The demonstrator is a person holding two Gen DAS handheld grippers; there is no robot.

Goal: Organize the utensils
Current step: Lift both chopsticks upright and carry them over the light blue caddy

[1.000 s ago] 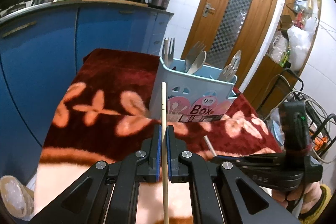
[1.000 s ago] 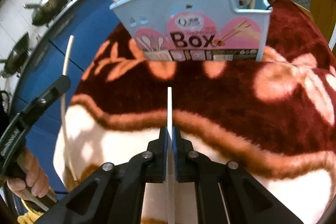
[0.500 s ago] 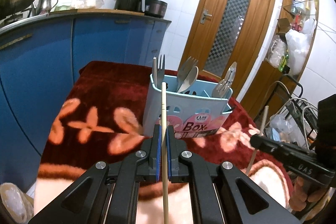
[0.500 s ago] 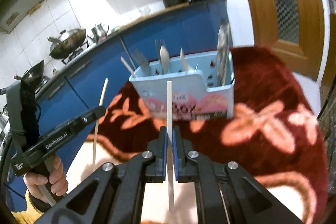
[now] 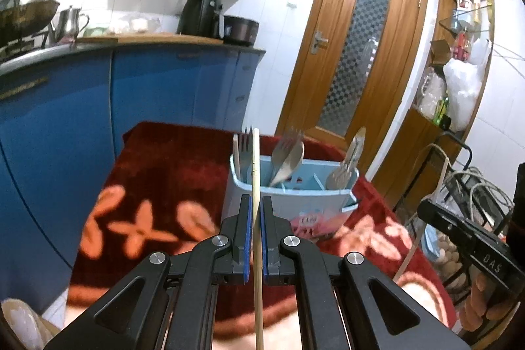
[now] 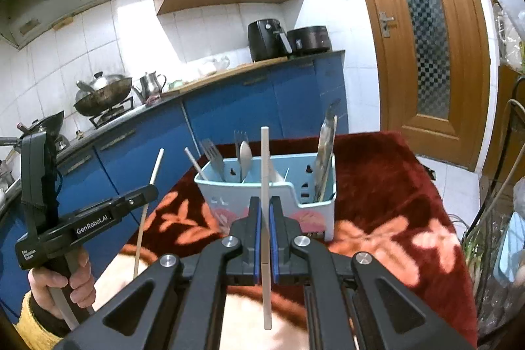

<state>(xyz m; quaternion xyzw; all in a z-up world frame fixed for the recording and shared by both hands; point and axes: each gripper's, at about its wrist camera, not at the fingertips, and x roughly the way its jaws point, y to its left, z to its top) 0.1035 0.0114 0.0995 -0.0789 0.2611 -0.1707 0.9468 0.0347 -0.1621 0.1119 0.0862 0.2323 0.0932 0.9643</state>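
Presently listed. Writing: "GenRobot.AI" in white on the side of the left gripper [image 6: 149, 191]; "DAS" on the body of the right gripper [image 6: 265, 212] (seen from the left wrist view). The printed label on the utensil box [image 6: 295, 186] is blurred and unreadable.

Item 1: pale wooden chopstick [image 5: 256, 186], thin and straight, clamped upright between the left gripper's closed blue pads.

Item 2: white chopstick [image 6: 265, 173], squared in section, pinched the same way by the right gripper.

Item 3: light-blue perforated utensil box, divided into compartments, standing on a dark red floral cloth [image 6: 393, 186]; holds forks [image 6: 213, 158], spoons and 1 chopstick. Both held chopsticks hang in the air in front of the box, not in it.
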